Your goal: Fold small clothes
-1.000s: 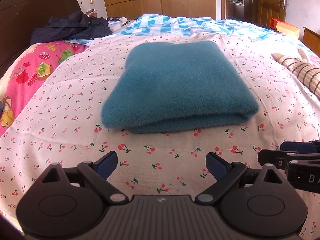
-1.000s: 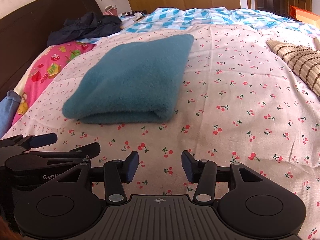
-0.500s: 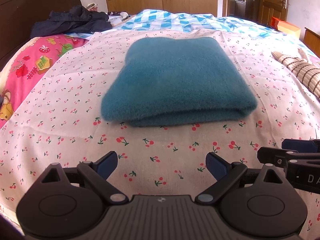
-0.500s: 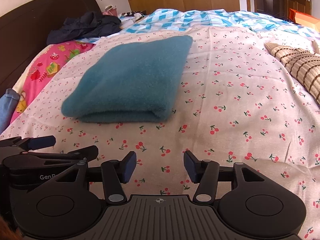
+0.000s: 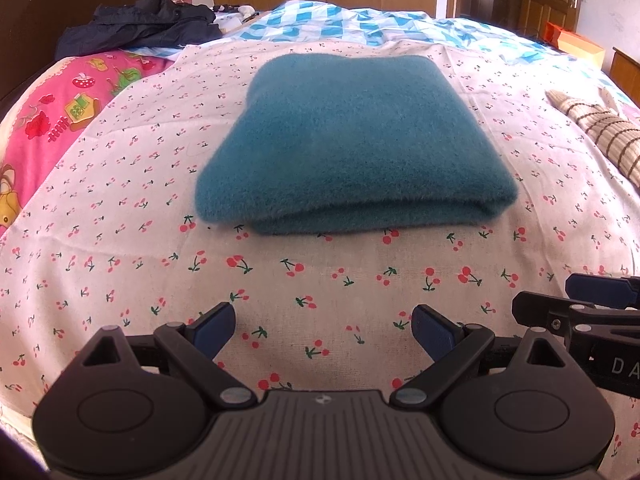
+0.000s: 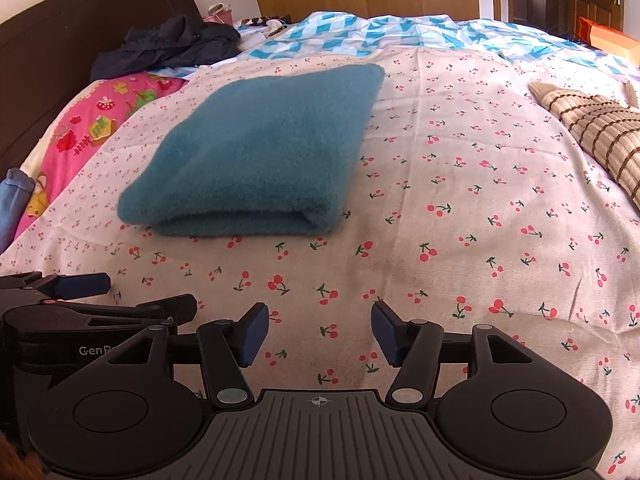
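We judge the fold on the teal cloth [image 5: 352, 140] to be done, or close to it. It lies as a thick, squarish bundle in the middle of the cherry-print sheet [image 5: 120, 216], with a rounded fold facing us and two layers showing along that near edge. The top is flat and fuzzy, with no loose corners or sleeves sticking out that we can see. The near left corner sags a little over the layer beneath, so one tidy-up nudge might be the only thing left on this piece.

Our left gripper [image 5: 323, 328] hangs above the sheet on the near side of the cloth, fingers spread wide and holding nothing. Our right gripper [image 6: 320, 334] sits just beside it, to the right, also released and empty, apart from the cloth.

What remains, as far as we can tell, is other laundry. A striped garment [image 6: 592, 128] lies unfolded at the right edge of the bed, well apart from the teal bundle, and looks like the likely next piece. A dark jacket [image 5: 136, 26] is heaped near the headboard; we cannot tell whether it belongs to the job.
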Demonstrator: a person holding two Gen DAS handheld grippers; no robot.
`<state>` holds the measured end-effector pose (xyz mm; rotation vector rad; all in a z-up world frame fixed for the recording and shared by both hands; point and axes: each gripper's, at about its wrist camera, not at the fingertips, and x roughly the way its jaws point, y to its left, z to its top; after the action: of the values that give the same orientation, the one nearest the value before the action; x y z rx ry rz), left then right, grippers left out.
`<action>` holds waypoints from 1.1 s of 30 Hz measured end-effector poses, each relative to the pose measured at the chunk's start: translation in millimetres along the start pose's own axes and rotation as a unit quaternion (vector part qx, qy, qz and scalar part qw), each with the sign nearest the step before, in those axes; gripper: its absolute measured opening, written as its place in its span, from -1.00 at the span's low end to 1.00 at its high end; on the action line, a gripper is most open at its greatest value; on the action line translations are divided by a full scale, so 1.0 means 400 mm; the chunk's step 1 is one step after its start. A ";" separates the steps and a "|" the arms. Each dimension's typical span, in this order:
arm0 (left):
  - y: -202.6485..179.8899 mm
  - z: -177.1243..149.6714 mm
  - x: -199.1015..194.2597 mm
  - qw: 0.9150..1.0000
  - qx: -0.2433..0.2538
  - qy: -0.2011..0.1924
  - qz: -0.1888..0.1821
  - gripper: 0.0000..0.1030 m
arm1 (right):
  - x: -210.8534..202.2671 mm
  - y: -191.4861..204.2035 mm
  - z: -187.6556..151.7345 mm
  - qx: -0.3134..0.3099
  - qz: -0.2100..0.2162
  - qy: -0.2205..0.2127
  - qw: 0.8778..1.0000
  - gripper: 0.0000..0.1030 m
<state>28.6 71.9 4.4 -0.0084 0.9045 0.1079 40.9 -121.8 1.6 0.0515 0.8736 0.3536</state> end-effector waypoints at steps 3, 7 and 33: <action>0.001 0.001 -0.001 1.000 -0.003 0.001 -0.002 0.94 | 0.002 0.001 0.001 -0.002 0.000 0.000 1.000 0.11; 0.002 0.001 -0.001 1.000 -0.005 0.001 -0.004 0.94 | 0.002 0.002 0.001 -0.003 -0.002 -0.001 1.000 0.12; -0.003 -0.002 -0.013 1.000 -0.003 -0.002 -0.005 0.94 | 0.013 -0.012 -0.008 0.000 -0.008 0.004 1.000 0.21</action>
<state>24.9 70.2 7.7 -0.0188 0.8994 0.1019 42.7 -124.9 -5.1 0.0429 0.8809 0.3395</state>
